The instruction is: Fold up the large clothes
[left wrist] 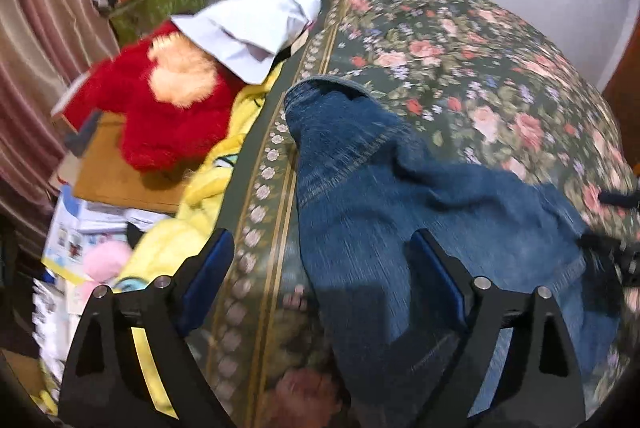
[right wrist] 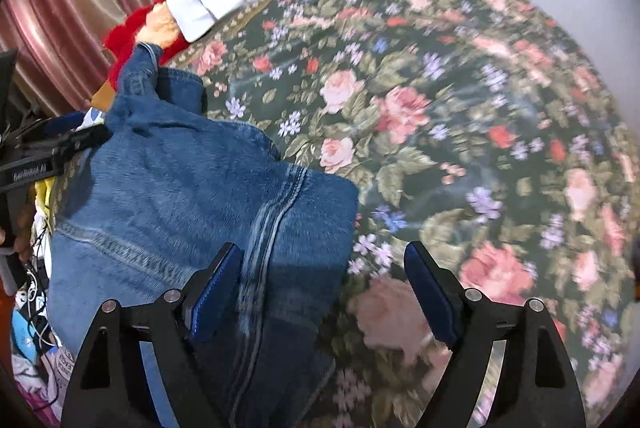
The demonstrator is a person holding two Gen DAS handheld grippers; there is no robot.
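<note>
Both grippers, left [left wrist: 322,260] and right [right wrist: 324,276], jaws apart, holding nothing. Jeans [right wrist: 180,187] on floral bedspread [right wrist: 460,107]: probably heavy, stiff denim, non-slippery. Grab thick hem or seam edges.

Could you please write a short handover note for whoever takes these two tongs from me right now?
Left tongs: open, holding nothing, above the near edge of the denim jacket.
Right tongs: open, empty, over the jacket's right edge.
The jacket lies on the floral bedspread, partly folded into a block, one sleeve trailing toward the red plush toy.
A white shirt lies at the far bedside; whether it still needs folding is unclear.
Left: tuck in the sleeve, finish folding the jacket.
</note>
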